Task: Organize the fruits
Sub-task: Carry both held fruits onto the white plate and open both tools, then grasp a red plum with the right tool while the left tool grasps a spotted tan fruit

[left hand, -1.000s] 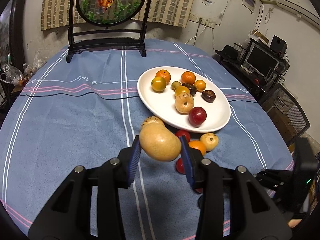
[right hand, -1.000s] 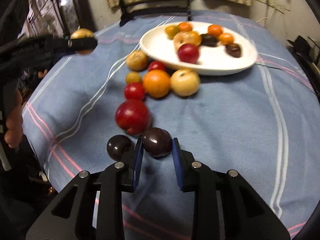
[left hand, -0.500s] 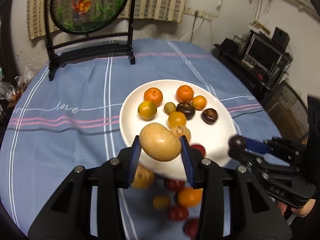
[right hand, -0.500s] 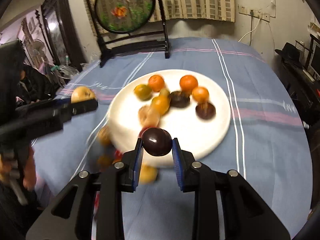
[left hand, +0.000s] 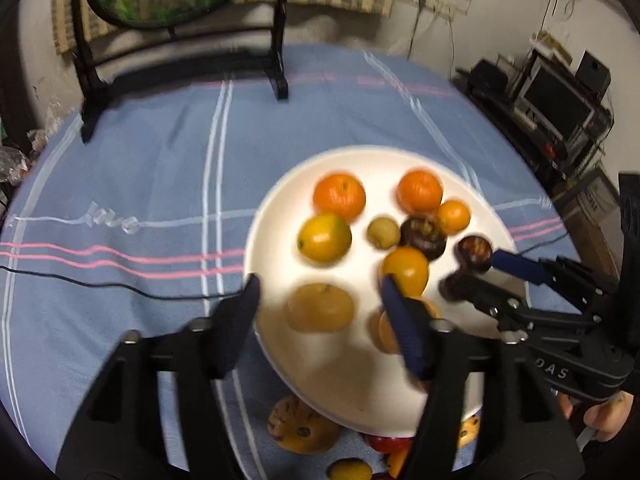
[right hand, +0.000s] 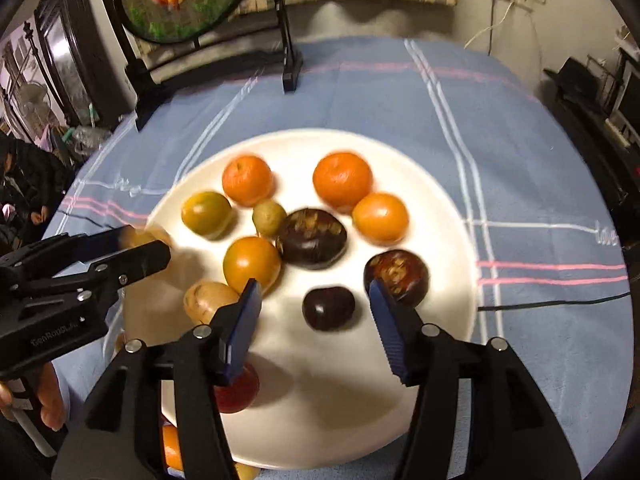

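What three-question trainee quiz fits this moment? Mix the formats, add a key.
1. True or false: the left gripper is clamped on the tan fruit.
2. The fruit between the fingers of the right gripper is: A bright orange, B dark purple-brown, C green.
3. Does any fruit lie off the white plate? Where?

Key
1. False: its jaws have just been opening, and the tan fruit sits clear of the pads, over the plate.
2. B: the dark fruit. These jaws have just been opening too, and the pads are off it.
3. Yes: a speckled fruit and others lie on the blue tablecloth by the plate's near rim.
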`<state>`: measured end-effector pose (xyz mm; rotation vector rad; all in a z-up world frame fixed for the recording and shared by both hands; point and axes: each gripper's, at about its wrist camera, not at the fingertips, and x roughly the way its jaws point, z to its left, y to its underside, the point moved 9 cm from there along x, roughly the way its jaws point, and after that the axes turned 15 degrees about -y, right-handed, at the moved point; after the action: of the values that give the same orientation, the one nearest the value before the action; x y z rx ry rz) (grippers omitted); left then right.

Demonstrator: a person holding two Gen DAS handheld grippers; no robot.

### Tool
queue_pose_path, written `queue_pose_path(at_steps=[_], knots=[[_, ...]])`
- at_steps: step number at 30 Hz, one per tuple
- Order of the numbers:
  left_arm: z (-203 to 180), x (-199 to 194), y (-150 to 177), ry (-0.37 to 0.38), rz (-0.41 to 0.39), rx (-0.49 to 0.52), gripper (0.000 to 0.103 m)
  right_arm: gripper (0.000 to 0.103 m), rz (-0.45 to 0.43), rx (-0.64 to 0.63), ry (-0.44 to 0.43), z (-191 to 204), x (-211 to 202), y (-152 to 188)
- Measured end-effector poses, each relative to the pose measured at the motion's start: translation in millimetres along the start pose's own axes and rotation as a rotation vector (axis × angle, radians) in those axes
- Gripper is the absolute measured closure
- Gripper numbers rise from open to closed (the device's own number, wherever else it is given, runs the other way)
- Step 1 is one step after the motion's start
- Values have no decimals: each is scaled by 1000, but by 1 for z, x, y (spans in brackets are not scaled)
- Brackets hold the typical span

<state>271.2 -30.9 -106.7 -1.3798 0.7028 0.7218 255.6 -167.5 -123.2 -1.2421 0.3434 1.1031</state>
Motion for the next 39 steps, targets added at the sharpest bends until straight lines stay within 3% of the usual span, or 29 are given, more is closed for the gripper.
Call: queue_pose_path(at_steps=[3, 5, 8, 11, 14, 19, 24, 31, 32, 33, 34, 39], knots=[[6, -31, 2, 14, -52, -4, 33, 46, -25, -18, -28, 14, -30, 11], [12, -53, 14, 23, -83, -12, 24, 45, -41, -33, -51, 25, -49, 28], [22, -80, 48, 9, -118, -18, 23, 45, -75, -29, -88, 37, -75, 69], [31, -99, 90, -24, -154, -40, 22, 35, -95, 4, -98, 40, -85, 107], [40, -104, 125, -32, -146, -64, 22, 35, -67, 29, -88, 42, -83, 135], [49, -107, 152, -41, -119, -59, 22, 35, -57, 32, -107, 51, -85, 147], [62, -108, 161, -52, -106, -87, 22, 35, -12, -17, -209, 93, -73, 161], [74, -111, 160, -48, -107, -110, 21, 35, 54, -81, -203, 121, -33, 164], [74, -110, 158, -45, -108, -107, 19, 36, 57, -81, -198, 121, -28, 162], [72, -109, 154, -42, -108, -97, 18, 54, 68, -85, -200, 120, -20, 162], [71, -107, 152, -44, -110, -88, 17, 60, 68, -88, -186, 119, -17, 162], [52, -79, 127, -72, -90, 1, 16, 61, 17, -64, -201, 112, -38, 158]])
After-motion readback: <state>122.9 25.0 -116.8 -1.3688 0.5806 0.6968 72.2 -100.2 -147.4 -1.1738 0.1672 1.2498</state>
